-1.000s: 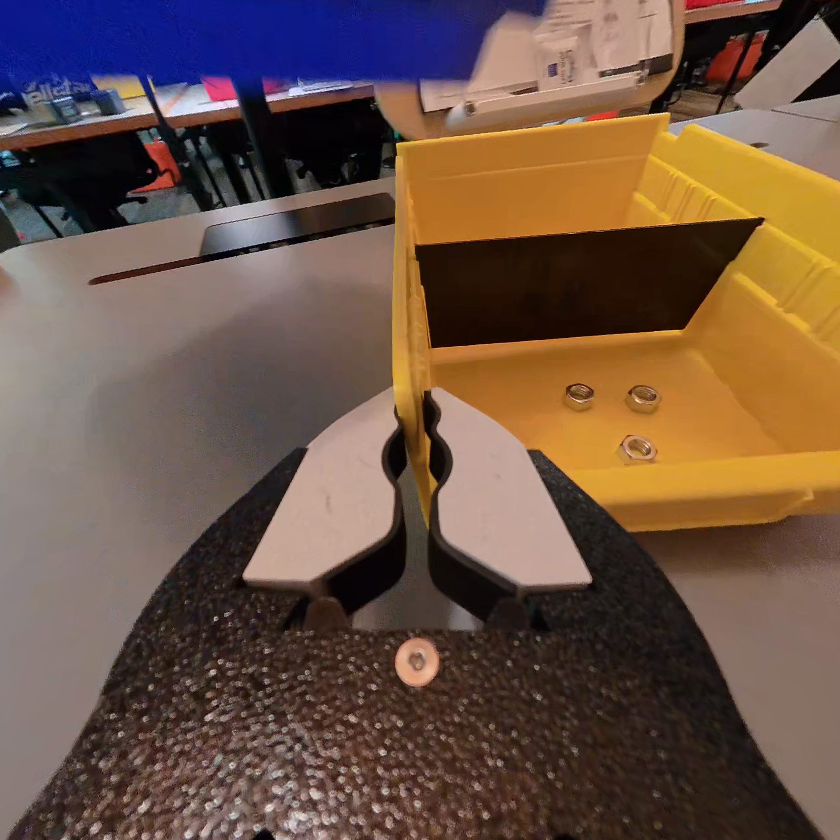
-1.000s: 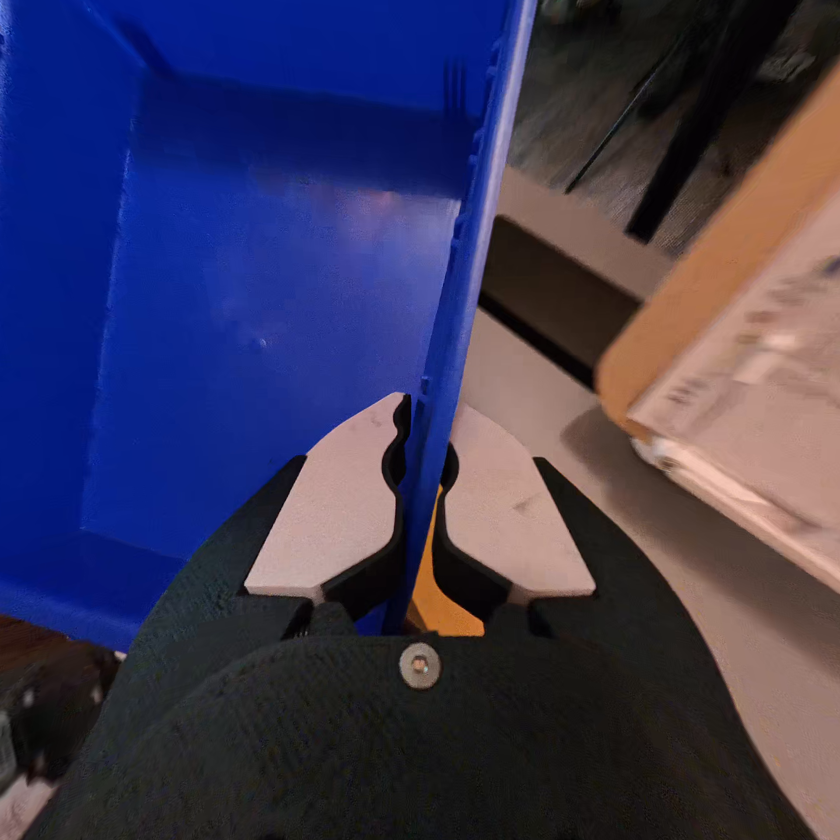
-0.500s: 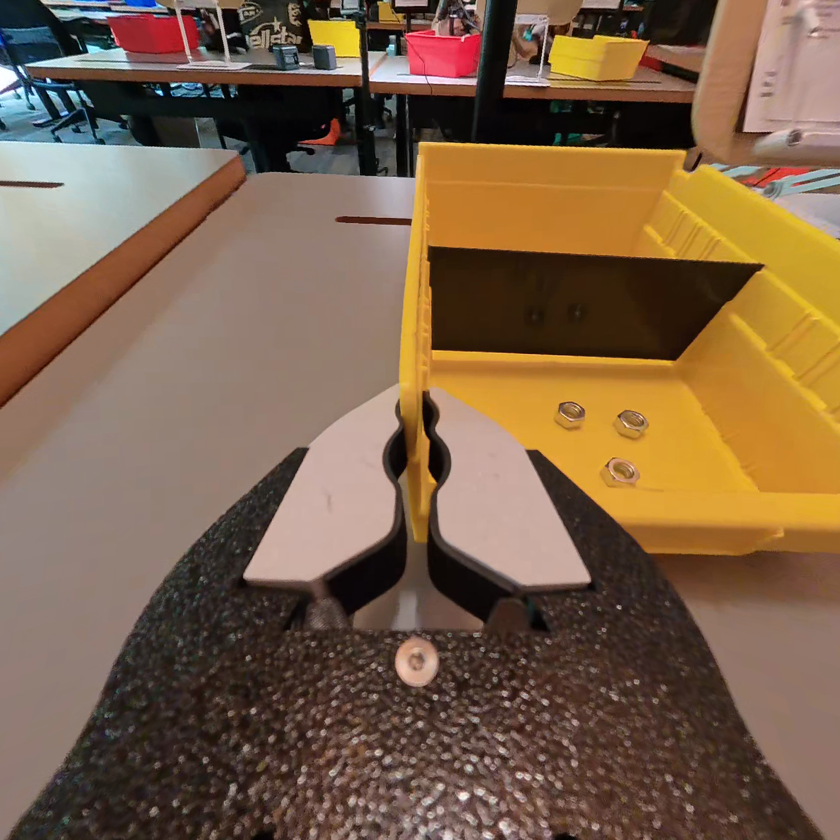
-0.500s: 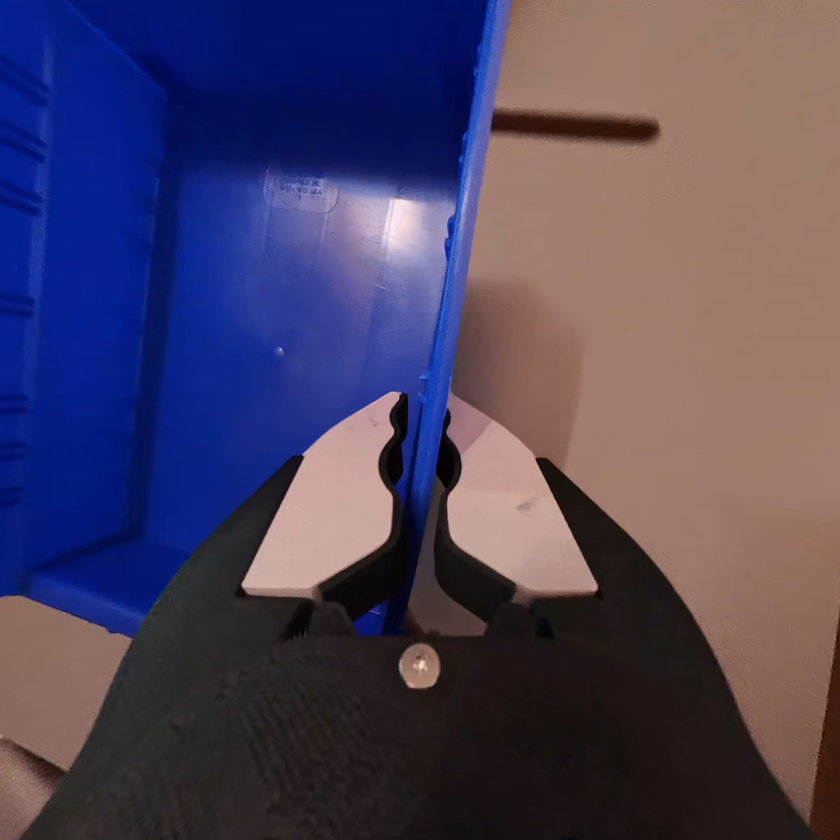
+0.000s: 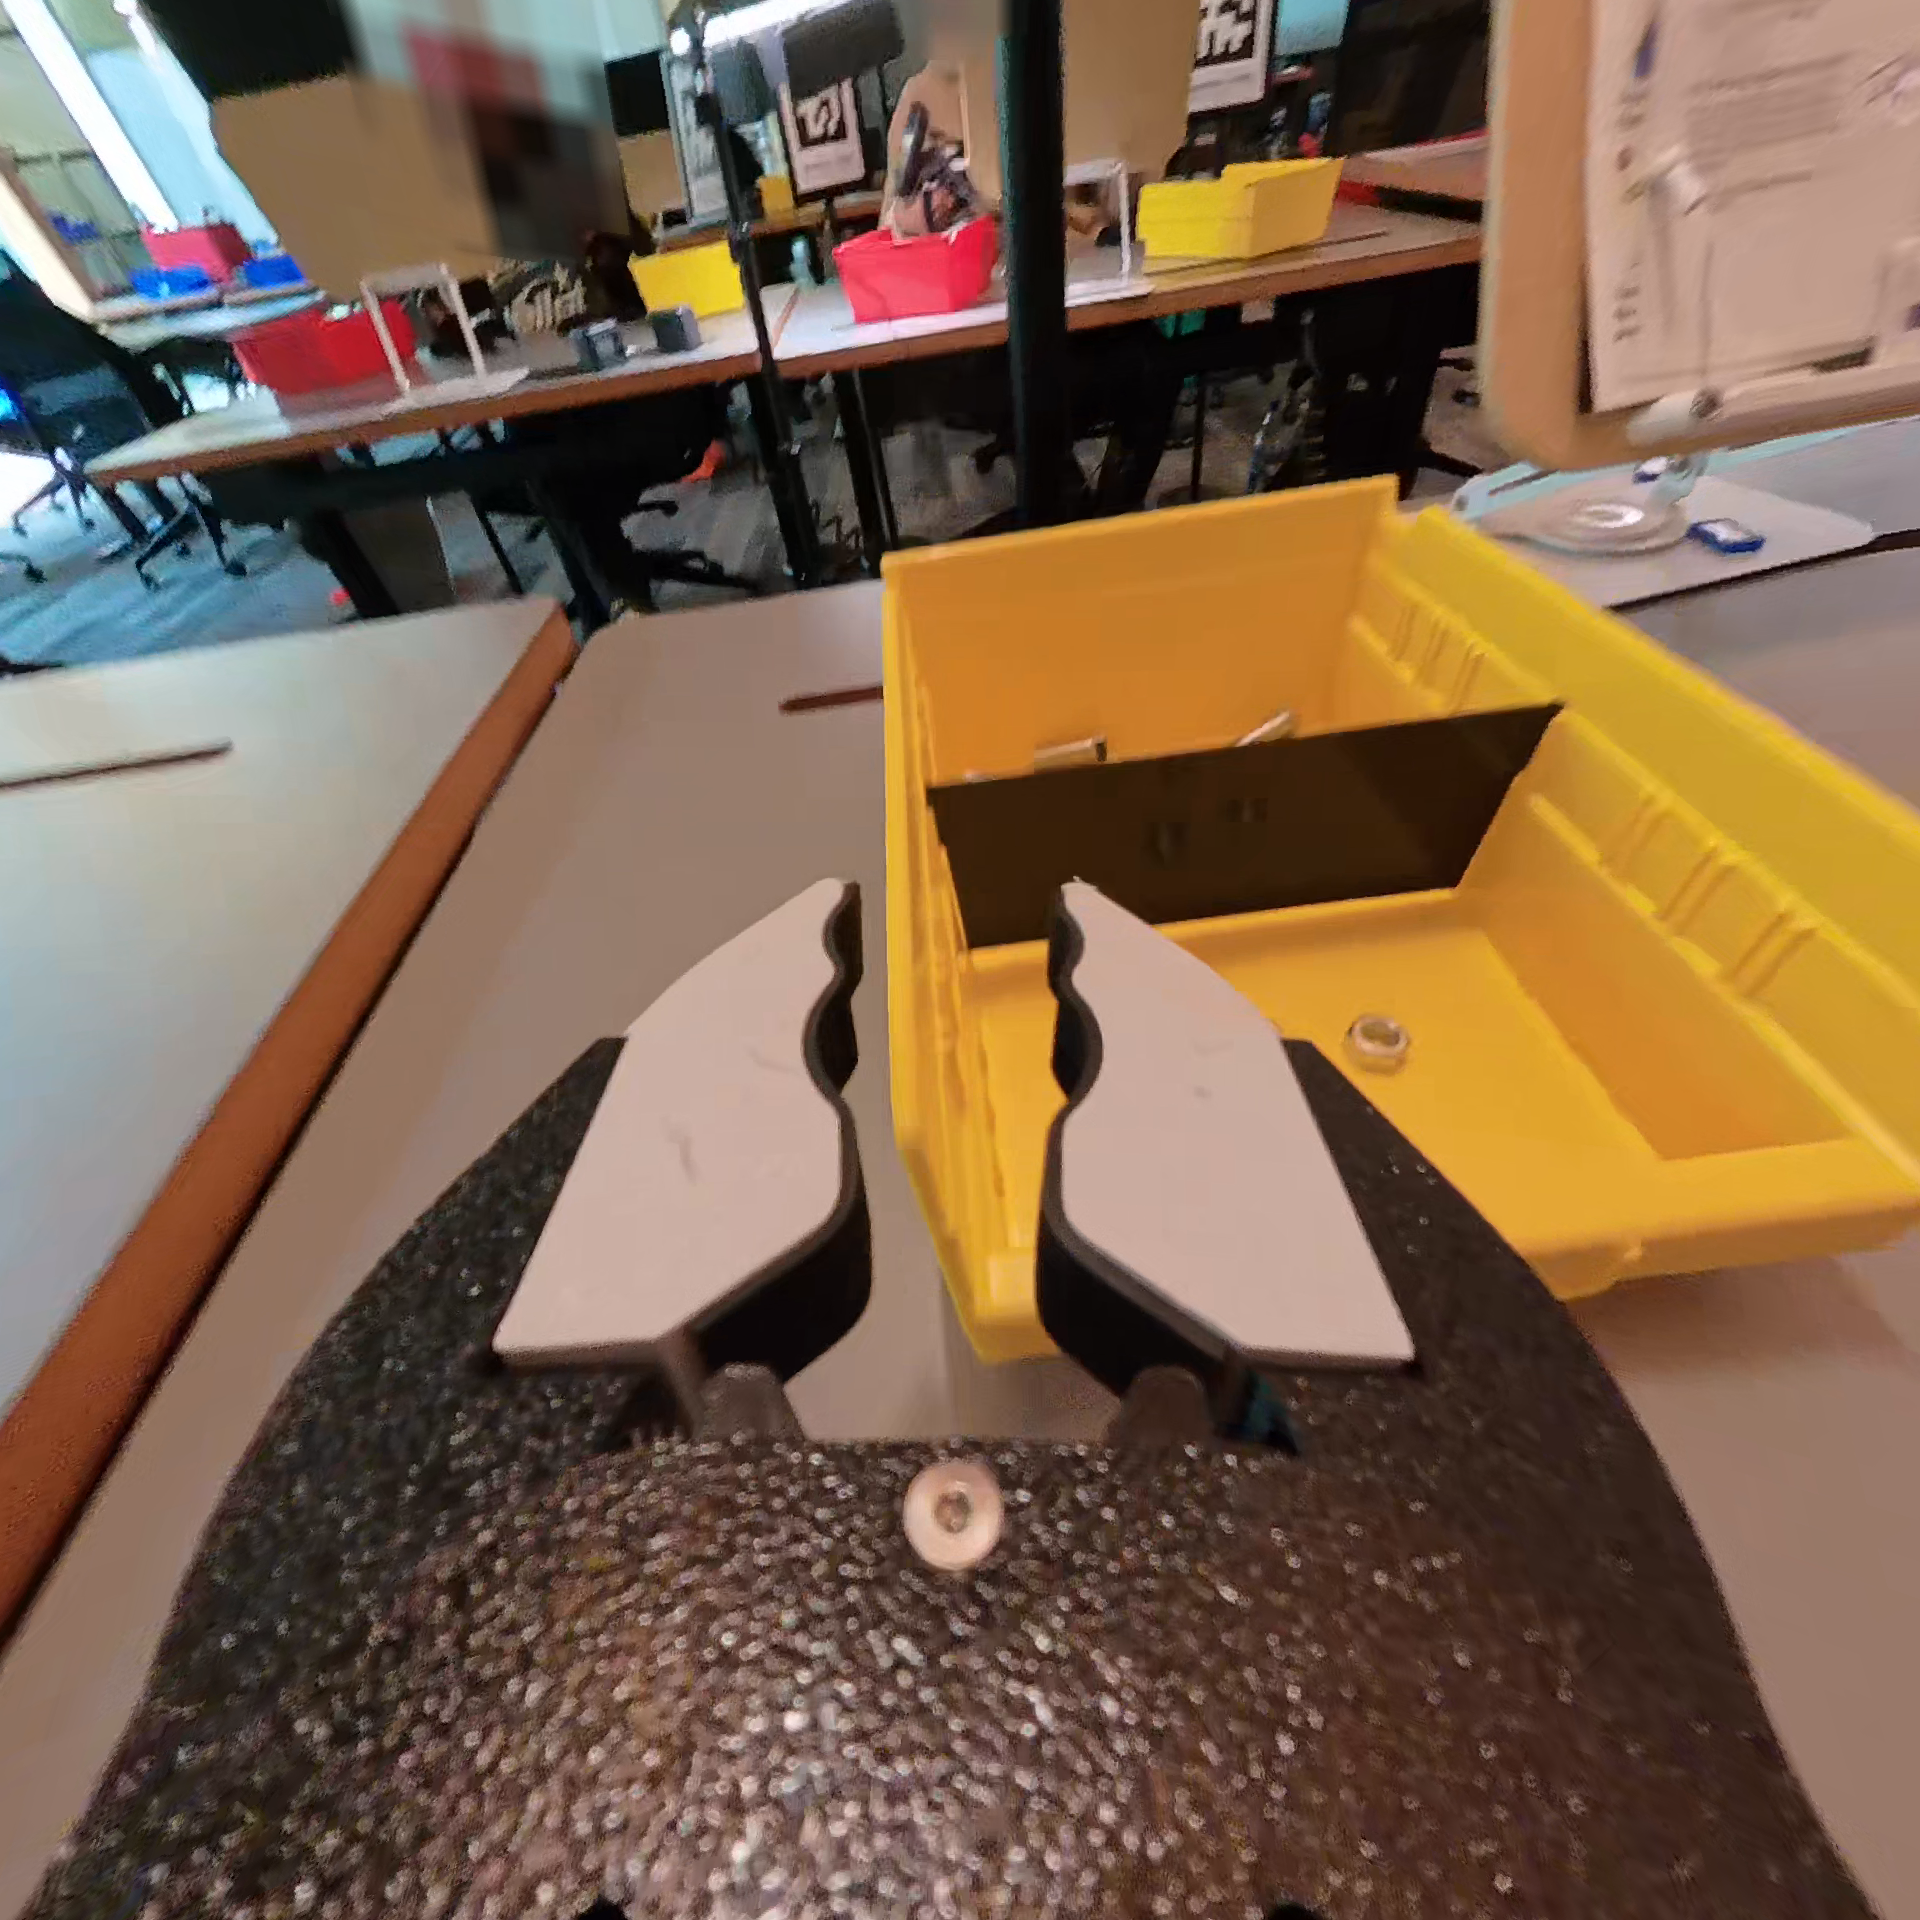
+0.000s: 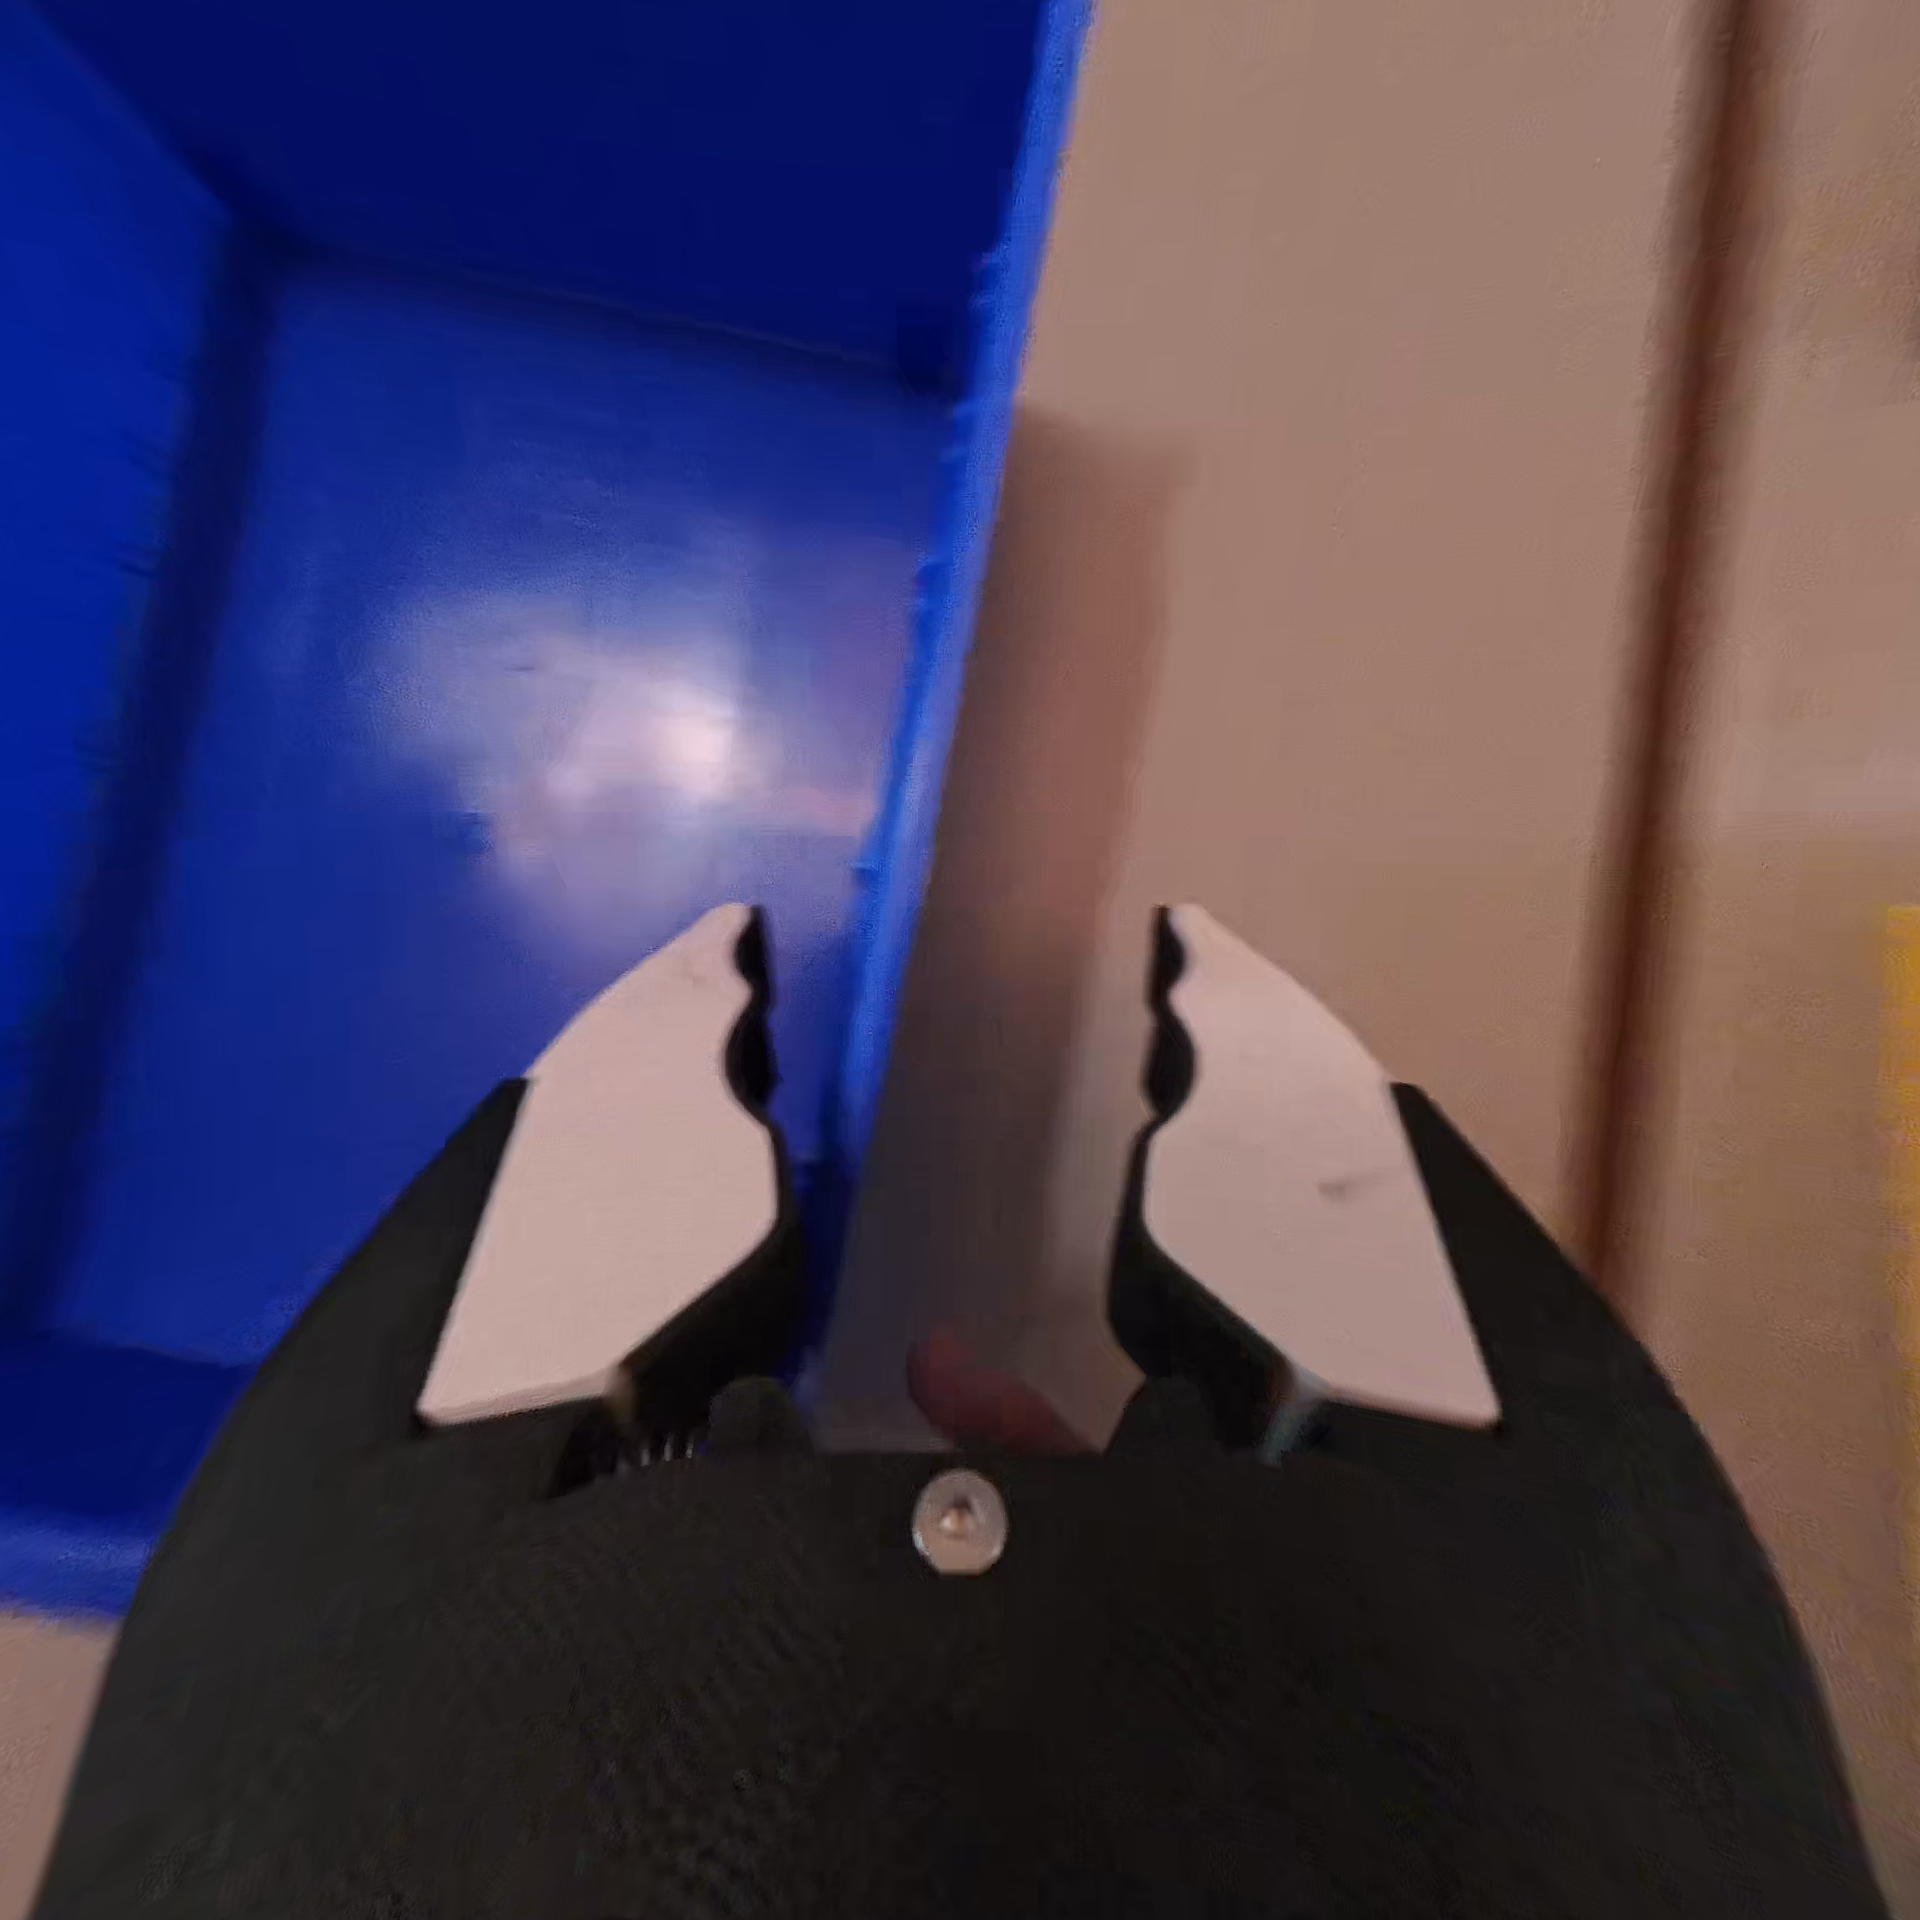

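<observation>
In the left wrist view my left gripper is open and straddles the left wall of a yellow bin that rests on the grey table; neither pad presses on the wall. A black divider splits the bin. One metal nut shows in the near compartment, and metal parts peek over the divider. In the right wrist view my right gripper is open and straddles the right wall of an empty blue bin, with gaps on both sides.
A second table with a brown edge lies to the left across a seam. A clipboard with papers on a stand rises at the right behind the yellow bin. Other tables with red and yellow bins stand far back.
Both grippers were shut on their bin walls and have now opened. The blue bin came down from the air onto the table. The left view has tilted up slightly.
</observation>
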